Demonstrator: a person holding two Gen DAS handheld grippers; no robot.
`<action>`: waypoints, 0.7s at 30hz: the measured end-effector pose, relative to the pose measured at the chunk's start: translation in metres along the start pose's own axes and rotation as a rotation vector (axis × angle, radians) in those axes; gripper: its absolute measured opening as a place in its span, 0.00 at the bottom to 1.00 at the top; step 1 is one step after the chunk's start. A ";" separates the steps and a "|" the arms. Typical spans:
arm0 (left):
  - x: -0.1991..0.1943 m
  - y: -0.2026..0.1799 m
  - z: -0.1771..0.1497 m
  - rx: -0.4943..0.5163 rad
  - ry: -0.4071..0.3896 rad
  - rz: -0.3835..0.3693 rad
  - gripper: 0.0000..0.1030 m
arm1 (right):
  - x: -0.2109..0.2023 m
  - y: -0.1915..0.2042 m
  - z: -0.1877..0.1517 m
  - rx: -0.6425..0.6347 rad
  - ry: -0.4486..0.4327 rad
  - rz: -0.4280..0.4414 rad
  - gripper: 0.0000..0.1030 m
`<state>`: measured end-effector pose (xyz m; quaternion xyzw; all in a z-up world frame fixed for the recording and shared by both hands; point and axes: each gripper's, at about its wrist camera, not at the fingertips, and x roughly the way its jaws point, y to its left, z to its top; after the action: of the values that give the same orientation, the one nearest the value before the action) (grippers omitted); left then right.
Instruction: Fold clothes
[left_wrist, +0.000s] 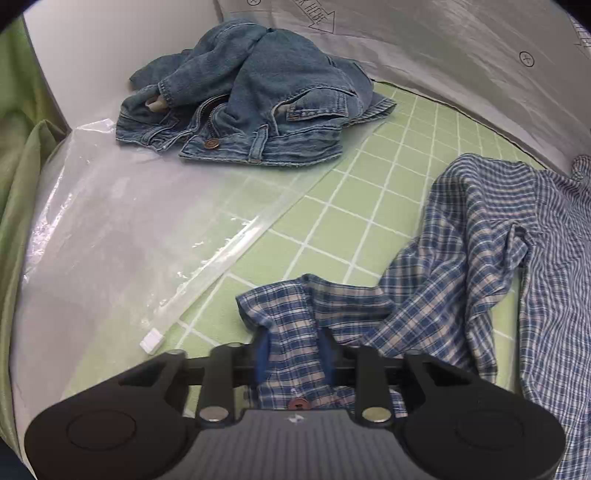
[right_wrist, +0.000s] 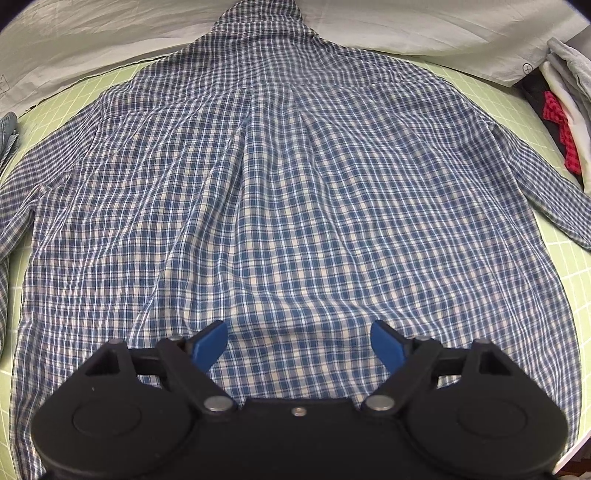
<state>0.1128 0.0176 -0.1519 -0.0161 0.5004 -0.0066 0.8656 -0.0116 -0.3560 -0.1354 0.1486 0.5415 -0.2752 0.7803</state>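
A blue and white plaid shirt (right_wrist: 288, 192) lies spread back-up on the green grid mat (right_wrist: 565, 266), collar at the far side. My right gripper (right_wrist: 299, 345) hovers open over the shirt's lower hem, its blue fingers (right_wrist: 208, 343) wide apart and empty. In the left wrist view my left gripper (left_wrist: 295, 354) is shut on the cuff end of the shirt's sleeve (left_wrist: 291, 317), and the sleeve trails off to the right toward the shirt body (left_wrist: 517, 236).
Crumpled blue jeans (left_wrist: 251, 96) lie at the far left on a clear plastic bag (left_wrist: 122, 229). A white sheet (left_wrist: 443, 44) borders the far side of the green grid mat (left_wrist: 369, 192). Folded clothes (right_wrist: 561, 110) are stacked at the far right.
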 end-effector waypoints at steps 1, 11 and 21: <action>-0.002 0.001 0.002 -0.003 -0.007 0.010 0.06 | 0.000 0.000 0.000 0.000 0.000 -0.001 0.83; -0.065 0.075 0.068 -0.178 -0.264 0.146 0.02 | 0.001 0.004 -0.002 -0.004 0.005 -0.008 0.83; -0.025 0.129 0.074 -0.378 -0.159 0.233 0.28 | 0.001 0.011 0.000 -0.028 0.006 -0.007 0.83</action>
<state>0.1641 0.1492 -0.0981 -0.1207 0.4213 0.1885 0.8789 -0.0051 -0.3477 -0.1375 0.1364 0.5485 -0.2698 0.7796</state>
